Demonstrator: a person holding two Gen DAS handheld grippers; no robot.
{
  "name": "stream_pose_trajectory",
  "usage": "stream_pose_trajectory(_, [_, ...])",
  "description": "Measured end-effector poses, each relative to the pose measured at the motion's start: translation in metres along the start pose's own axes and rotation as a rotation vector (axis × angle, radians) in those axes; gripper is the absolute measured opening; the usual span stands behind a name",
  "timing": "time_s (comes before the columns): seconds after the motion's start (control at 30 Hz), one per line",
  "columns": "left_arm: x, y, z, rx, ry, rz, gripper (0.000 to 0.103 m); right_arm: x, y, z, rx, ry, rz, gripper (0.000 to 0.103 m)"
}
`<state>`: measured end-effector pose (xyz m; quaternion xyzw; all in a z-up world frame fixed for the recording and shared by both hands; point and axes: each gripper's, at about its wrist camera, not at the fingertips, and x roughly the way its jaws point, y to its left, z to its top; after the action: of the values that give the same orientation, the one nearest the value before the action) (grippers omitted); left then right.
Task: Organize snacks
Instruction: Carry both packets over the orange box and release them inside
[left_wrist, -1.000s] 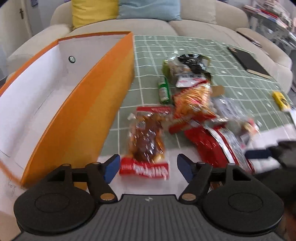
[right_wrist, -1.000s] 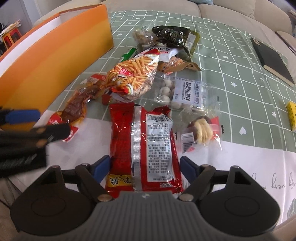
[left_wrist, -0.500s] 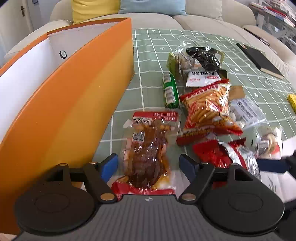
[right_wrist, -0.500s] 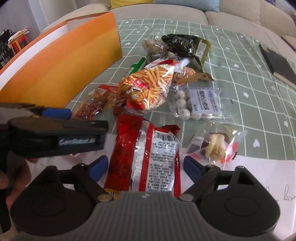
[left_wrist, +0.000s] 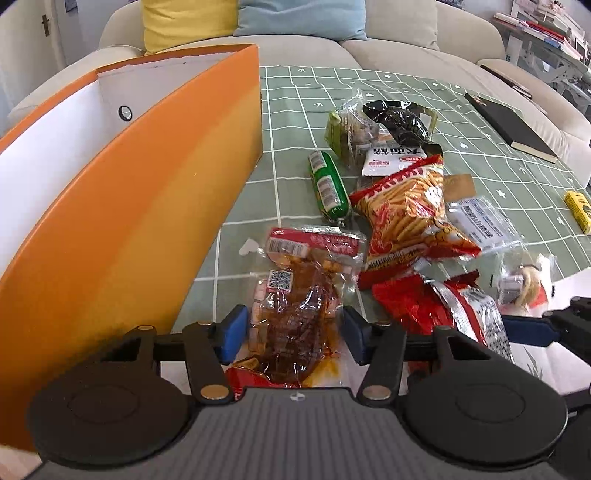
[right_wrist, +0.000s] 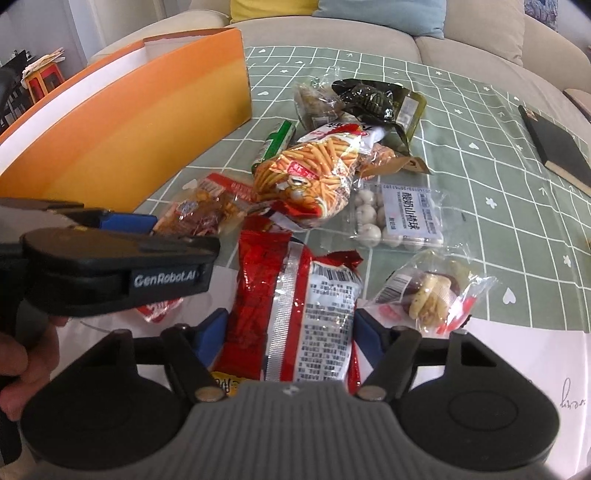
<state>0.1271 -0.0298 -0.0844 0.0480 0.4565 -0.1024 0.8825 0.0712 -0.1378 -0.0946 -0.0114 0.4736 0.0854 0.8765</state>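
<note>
A heap of crinkly plastic snack packets lies on the worktop (left_wrist: 406, 92), which is covered by a green cloth with a white grid, just right of a tall orange cardboard box (left_wrist: 155, 206) with a white inside.

Nearest the left gripper (left_wrist: 291, 334) is a clear glossy pouch of reddish-brown saucy pieces with a red printed band (left_wrist: 299, 299). Its near end lies between the blue-padded fingers (left_wrist: 232, 332), which stand spread on either side; whether the pads touch the film cannot be told.

The right gripper (right_wrist: 288, 332) is likewise released, its fingers (right_wrist: 210, 330) straddling a long shiny red foil packet with a silver seam and a white barcode label (right_wrist: 299, 306) that lies flat, back side up.

Behind these sits a puffy red-and-orange bag printed with thin stick snacks (right_wrist: 314, 177), overlapping the red packet's far end. To its left lies a green cylindrical sausage-shaped pack (left_wrist: 328, 188). To its right is a clear flat bag of round white balls with a white label (right_wrist: 399, 218), and nearer, a small transparent pouch holding pale and dark pieces (right_wrist: 432, 291). At the far end of the heap sit a dark olive-black glossy pouch (right_wrist: 373, 99) and a clear bag of brown lumps (right_wrist: 317, 101).
</note>
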Motion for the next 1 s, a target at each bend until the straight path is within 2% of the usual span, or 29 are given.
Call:
stream_pose_trajectory(0.27, [-0.021,0.002,-0.008,-0.031,-0.011,-0.009,0.059,-0.011,-0.003,-0.001,0.041,0.011,0.051,0.068])
stream_pose_trajectory(0.47, [-0.046,0.002,-0.008,-0.036,-0.048,-0.002,0.059,-0.029,-0.001,-0.005,0.022,-0.025,0.042,0.068])
stream_pose_trajectory(0.77, [-0.088,0.007,-0.002,-0.071,-0.123,-0.012,0.059,-0.059,0.007,-0.005,0.025,-0.110,0.100,0.068])
stream_pose_trajectory(1.0, [-0.124,0.025,0.012,-0.120,-0.191,-0.039,0.059,-0.082,0.005,0.013,0.084,-0.168,0.143,0.068])
